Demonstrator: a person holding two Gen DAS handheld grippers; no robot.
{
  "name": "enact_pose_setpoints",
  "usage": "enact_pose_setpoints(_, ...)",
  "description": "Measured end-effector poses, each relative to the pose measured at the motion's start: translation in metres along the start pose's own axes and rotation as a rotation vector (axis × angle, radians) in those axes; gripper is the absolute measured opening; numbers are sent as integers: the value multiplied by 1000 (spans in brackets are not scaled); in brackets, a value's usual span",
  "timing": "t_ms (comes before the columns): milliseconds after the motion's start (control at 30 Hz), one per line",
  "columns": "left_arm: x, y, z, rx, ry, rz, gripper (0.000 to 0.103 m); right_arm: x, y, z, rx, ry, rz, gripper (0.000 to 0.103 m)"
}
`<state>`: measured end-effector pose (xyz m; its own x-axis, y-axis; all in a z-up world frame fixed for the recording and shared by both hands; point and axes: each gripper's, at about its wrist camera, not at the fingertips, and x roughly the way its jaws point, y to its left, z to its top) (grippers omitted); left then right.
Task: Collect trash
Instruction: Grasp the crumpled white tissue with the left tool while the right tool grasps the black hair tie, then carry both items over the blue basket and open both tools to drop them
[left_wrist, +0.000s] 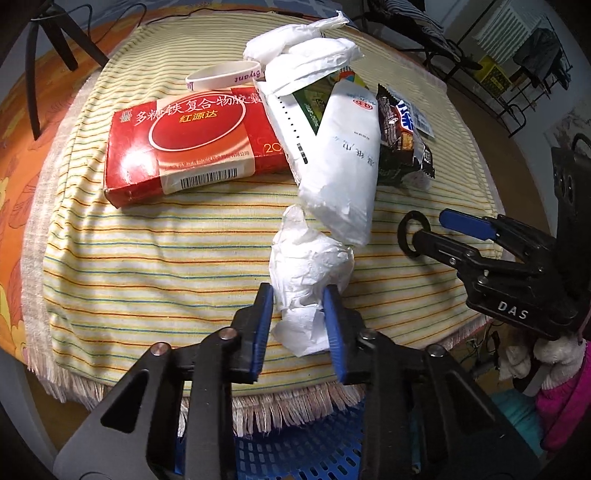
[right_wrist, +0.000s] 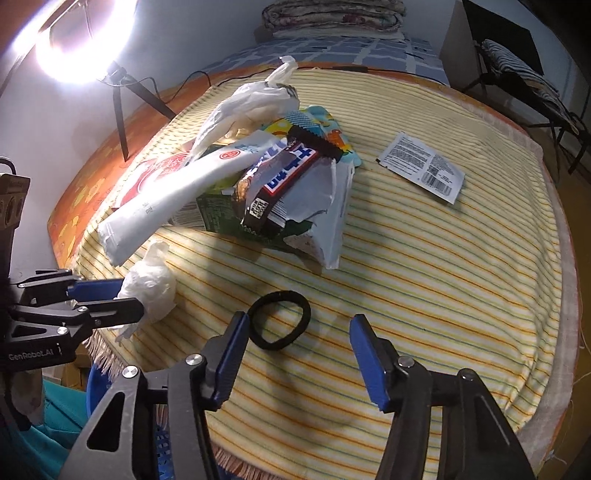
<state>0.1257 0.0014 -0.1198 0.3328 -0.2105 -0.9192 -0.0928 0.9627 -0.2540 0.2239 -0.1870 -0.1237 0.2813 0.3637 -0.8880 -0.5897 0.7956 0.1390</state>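
The left claw (left_wrist: 298, 325) is clamping a crumpled tissue (left_wrist: 310, 273) at the near edge of the striped cloth (left_wrist: 147, 266), apparently to drop it in the blue basket (left_wrist: 295, 450) below. The right claw (right_wrist: 295, 354), jaws apart and empty, is hovering over a black hair tie (right_wrist: 279, 319). Beyond, wrappers (right_wrist: 284, 177) are lying heaped mid-table.

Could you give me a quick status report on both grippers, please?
Left gripper shut on crumpled tissue. Right gripper open over black hair tie, not gripping. Wrapper pile untouched; nothing blocking.
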Motion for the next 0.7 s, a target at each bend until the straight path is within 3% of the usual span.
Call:
enact_pose_setpoints(67, 1, 0, 0, -1, 1, -9, 18, 5, 1, 2, 0, 5, 0, 54)
enact_pose_setpoints(233, 2, 2, 0, -2, -11, -5, 13, 12, 7, 3, -25, 10, -23, 48)
enact_pose_setpoints(333, 1, 2, 0, -7, -20, 0, 10, 12, 9, 4, -32, 5, -35, 30)
enact_pose_setpoints(400, -2, 5, 1, -11, -29, 0, 9, 12, 9, 3, -33, 1, -47, 26)
enact_pose_setpoints(533, -10, 9, 0, -15, -47, -7, 9, 7, 5, 2, -6, -12, -28, 8)
enact_pose_setpoints(700, -28, 16, -14, -4, -70, -13, 8, -4, 2, 0, 9, -43, -21, 5)
